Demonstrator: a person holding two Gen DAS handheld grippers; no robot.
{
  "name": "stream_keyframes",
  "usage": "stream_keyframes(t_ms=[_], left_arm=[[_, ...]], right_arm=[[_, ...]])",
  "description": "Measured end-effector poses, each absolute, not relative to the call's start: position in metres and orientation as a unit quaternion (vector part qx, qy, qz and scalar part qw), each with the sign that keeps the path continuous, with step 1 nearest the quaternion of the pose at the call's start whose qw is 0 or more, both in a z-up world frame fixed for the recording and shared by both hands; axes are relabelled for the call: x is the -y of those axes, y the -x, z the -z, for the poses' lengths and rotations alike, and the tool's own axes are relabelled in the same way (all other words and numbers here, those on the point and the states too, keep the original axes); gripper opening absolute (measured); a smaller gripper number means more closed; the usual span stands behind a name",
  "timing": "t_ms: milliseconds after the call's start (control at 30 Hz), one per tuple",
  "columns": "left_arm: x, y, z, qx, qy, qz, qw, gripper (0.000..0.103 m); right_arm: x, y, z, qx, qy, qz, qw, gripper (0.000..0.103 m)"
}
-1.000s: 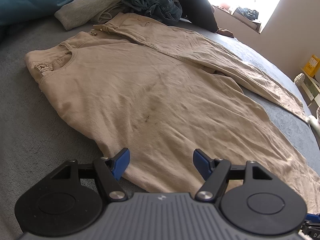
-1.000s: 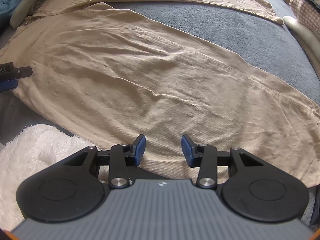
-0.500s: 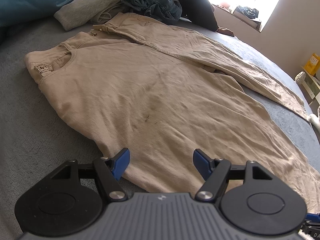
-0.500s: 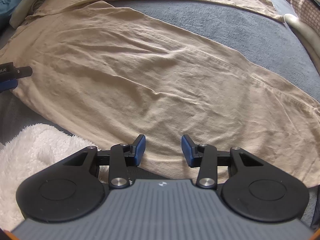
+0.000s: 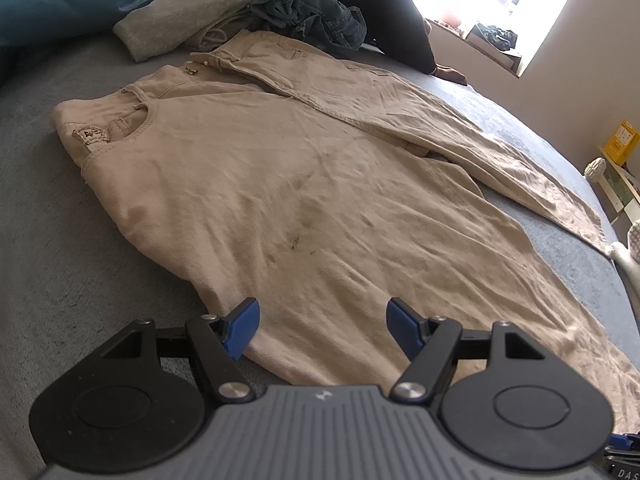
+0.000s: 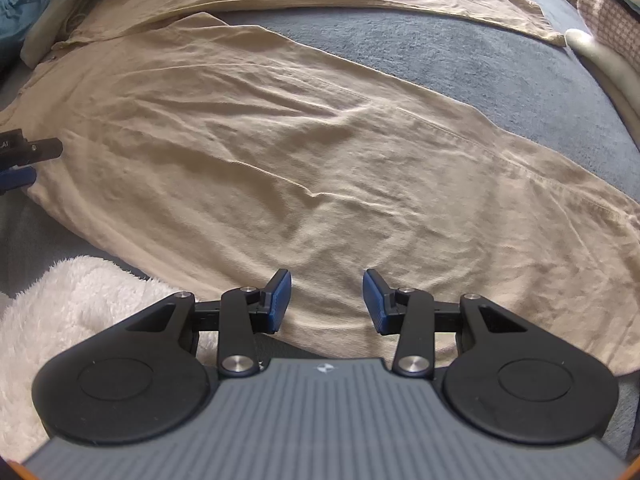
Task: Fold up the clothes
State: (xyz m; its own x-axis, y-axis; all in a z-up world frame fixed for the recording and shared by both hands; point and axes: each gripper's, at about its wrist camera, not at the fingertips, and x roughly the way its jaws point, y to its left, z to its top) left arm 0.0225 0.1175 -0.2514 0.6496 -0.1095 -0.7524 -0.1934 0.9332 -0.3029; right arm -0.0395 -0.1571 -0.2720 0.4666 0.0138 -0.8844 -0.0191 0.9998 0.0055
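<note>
My left gripper (image 5: 323,328) hangs over the near edge of the beige trousers (image 5: 320,208), its blue pads wide apart and gripping nothing, while my right gripper (image 6: 326,300) hovers above the same near leg further along, jaws parted more narrowly and empty too. The trousers lie spread flat on the grey bed (image 5: 48,240), legs splayed in a V, waistband toward the piled clothes (image 5: 304,16).

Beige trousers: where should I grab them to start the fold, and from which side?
Probably the near long edge of the near leg, where the trousers lie flat on the bed. Both the left gripper and right gripper already hover open over that edge, so pinch it from the near side and carry it onto the far leg.
</note>
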Motion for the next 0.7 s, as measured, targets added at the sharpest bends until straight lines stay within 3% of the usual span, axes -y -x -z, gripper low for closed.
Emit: stream_keyframes(t_ms=[700], left_arm=[[-0.120,-0.018,0.247,-0.408,0.181,-0.029,0.895,0.072]], right_arm=[[0.168,0.043,0.275,-0.508,-0.048,-0.012,0.860,0.039]])
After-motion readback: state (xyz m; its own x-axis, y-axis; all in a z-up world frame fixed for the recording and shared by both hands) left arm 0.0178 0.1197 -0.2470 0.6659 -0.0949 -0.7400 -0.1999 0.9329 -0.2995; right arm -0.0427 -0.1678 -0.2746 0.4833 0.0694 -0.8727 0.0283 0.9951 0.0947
